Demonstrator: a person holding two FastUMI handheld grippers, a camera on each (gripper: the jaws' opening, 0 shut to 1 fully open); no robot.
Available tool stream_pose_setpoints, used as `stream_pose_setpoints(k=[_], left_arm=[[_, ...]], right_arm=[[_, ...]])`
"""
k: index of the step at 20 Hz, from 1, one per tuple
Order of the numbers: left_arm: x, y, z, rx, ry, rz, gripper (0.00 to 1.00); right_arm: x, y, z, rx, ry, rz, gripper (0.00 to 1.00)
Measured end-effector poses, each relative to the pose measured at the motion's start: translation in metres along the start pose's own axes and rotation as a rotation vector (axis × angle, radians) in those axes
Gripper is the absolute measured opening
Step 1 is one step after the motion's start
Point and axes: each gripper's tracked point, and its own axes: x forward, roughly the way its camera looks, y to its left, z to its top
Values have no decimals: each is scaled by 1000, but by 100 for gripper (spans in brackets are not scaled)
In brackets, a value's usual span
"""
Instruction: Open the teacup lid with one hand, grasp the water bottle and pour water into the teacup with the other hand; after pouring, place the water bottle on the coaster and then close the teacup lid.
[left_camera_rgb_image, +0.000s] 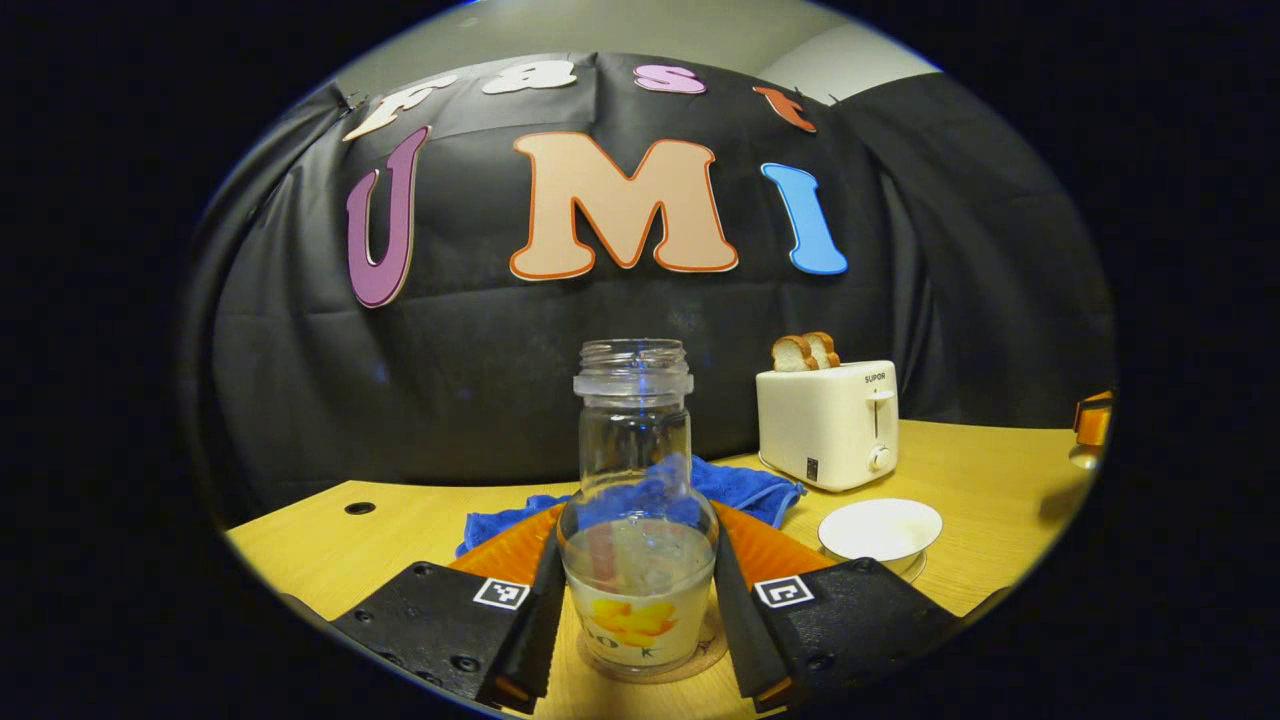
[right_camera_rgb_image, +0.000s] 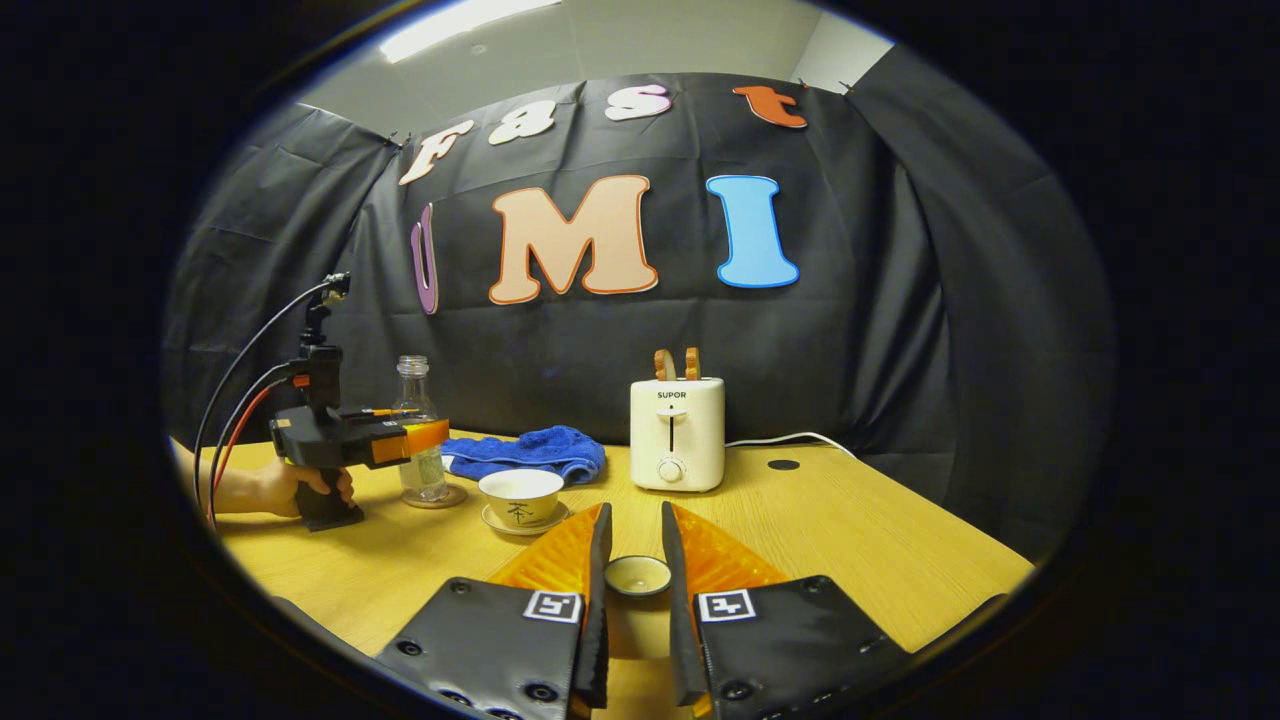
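The clear water bottle (left_camera_rgb_image: 634, 470), uncapped and partly filled, stands upright on a round coaster (left_camera_rgb_image: 700, 662). My left gripper (left_camera_rgb_image: 637, 532) has both fingers pressed against its lower body. In the right gripper view the same bottle (right_camera_rgb_image: 414, 400) stands behind the left gripper (right_camera_rgb_image: 425, 436), which a hand (right_camera_rgb_image: 262, 488) holds. The white teacup (right_camera_rgb_image: 520, 494) sits uncovered on its saucer just right of the bottle; the left gripper view shows the teacup (left_camera_rgb_image: 880, 528) at the right. My right gripper (right_camera_rgb_image: 636, 514) is shut on the small round teacup lid (right_camera_rgb_image: 638, 575), held above the table.
A blue cloth (right_camera_rgb_image: 530, 450) lies behind the bottle and cup. A white toaster (right_camera_rgb_image: 676, 432) with bread slices stands at the back, its cord trailing right. The wooden table (right_camera_rgb_image: 850, 530) has a cable hole at the back right.
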Motion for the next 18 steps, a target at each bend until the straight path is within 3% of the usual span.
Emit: stream_pose_setpoints(k=[6, 11, 13, 15, 17, 18], left_arm=[[2, -4, 0, -58, 0, 8, 66], [3, -3, -4, -48, 17, 15, 68], [3, -7, -4, -71, 17, -11, 69], [3, -7, -6, -72, 28, -10, 73], [2, -5, -4, -74, 22, 2, 97], [2, -5, -4, -73, 25, -1, 92]], right_arm=[[1, 0, 0, 0, 0, -1, 28], [0, 0, 0, 0, 1, -1, 28], [0, 0, 1, 0, 0, 0, 28], [0, 0, 1, 0, 1, 0, 28], [-1, 0, 0, 0, 0, 0, 28], [0, 0, 0, 0, 0, 0, 28]])
